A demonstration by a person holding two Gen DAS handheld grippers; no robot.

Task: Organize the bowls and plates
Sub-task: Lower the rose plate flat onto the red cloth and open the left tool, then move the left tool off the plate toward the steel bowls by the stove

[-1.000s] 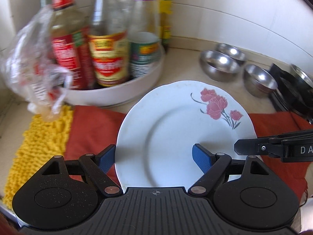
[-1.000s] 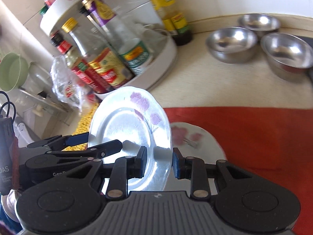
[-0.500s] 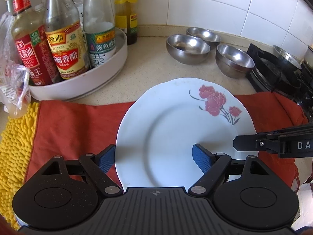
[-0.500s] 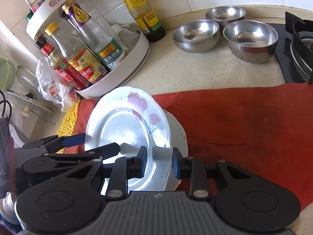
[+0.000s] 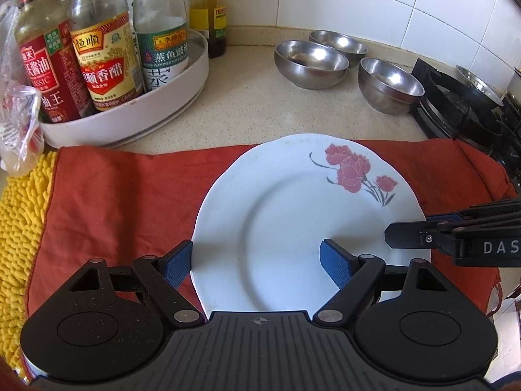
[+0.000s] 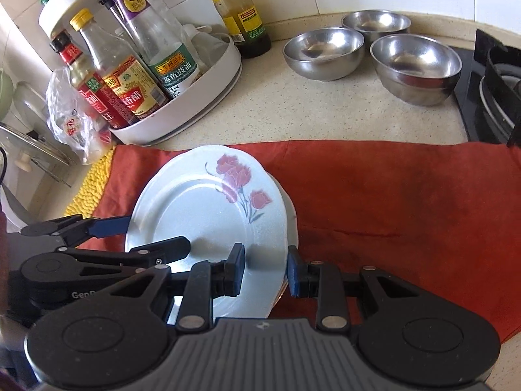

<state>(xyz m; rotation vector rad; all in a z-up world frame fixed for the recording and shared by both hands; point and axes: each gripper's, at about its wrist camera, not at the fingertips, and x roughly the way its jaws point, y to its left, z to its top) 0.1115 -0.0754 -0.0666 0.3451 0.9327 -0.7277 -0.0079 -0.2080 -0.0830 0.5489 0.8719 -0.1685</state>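
A white plate point(image 5: 293, 215) point(image 6: 202, 218) with red flowers hangs low over a red cloth point(image 5: 130, 195), held from two sides. My left gripper point(image 5: 255, 254) is shut on its left part: one blue pad sits against the rim from below, the other lies on the plate's face. My right gripper point(image 6: 264, 265) is shut on the right rim, with one finger on top and one outside the edge. The rim of a second plate point(image 6: 293, 211) peeks out just under the held one. Three steel bowls point(image 5: 311, 63) point(image 6: 322, 52) stand on the counter behind.
A white turntable tray point(image 5: 130, 120) with several sauce bottles stands at the back left, with a plastic bag point(image 5: 19, 123) beside it. A yellow mat point(image 5: 19, 228) lies left of the cloth. A black gas stove point(image 5: 462, 107) borders the right side.
Both grippers have carried the plate down and flattened it over the red cloth. The second plate, plainly seen a second ago, is now almost covered.
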